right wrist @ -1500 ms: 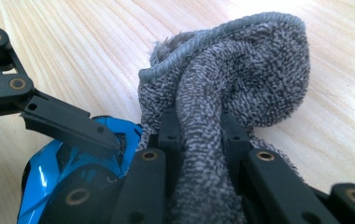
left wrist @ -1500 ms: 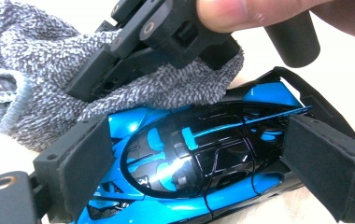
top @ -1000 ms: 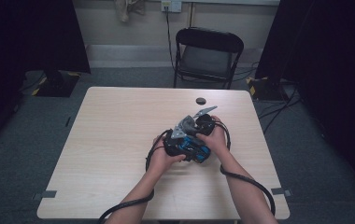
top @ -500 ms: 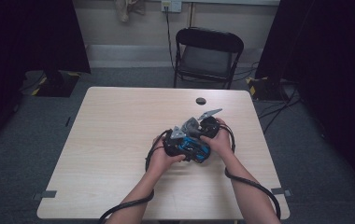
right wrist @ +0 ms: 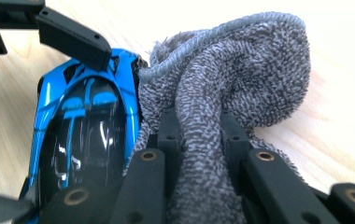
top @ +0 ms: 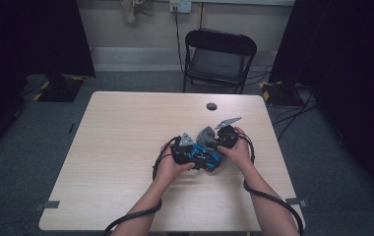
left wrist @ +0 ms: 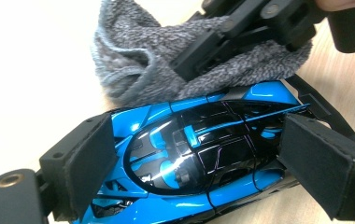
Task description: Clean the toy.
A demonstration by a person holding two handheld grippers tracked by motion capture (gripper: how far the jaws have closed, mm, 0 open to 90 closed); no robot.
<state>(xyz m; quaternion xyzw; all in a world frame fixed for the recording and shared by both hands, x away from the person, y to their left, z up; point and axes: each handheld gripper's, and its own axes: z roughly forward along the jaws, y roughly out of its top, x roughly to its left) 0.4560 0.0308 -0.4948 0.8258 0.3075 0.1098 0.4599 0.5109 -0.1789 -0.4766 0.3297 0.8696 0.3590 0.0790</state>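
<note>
A blue and black toy car [left wrist: 189, 149] lies sideways between the pads [left wrist: 89, 163] of my left gripper [top: 197, 156], which is shut on its nose and tail just above the table. My right gripper [right wrist: 199, 135] is shut on a bunched grey terry cloth [right wrist: 241, 70]. The cloth presses against the car's far side [right wrist: 129, 88]. In the high view both hands meet right of the table's middle, with the cloth [top: 205, 133] behind the car [top: 205, 158] and my right gripper [top: 213, 138] over it.
The pale wooden table [top: 126, 147] has a round black grommet [top: 211, 106] near its far edge. A black folding chair [top: 219, 54] stands beyond it. Cables [top: 273, 201] trail from both grippers off the near edge.
My right gripper with the cloth has slid a little to the right along the car. The left gripper and car stay put.
</note>
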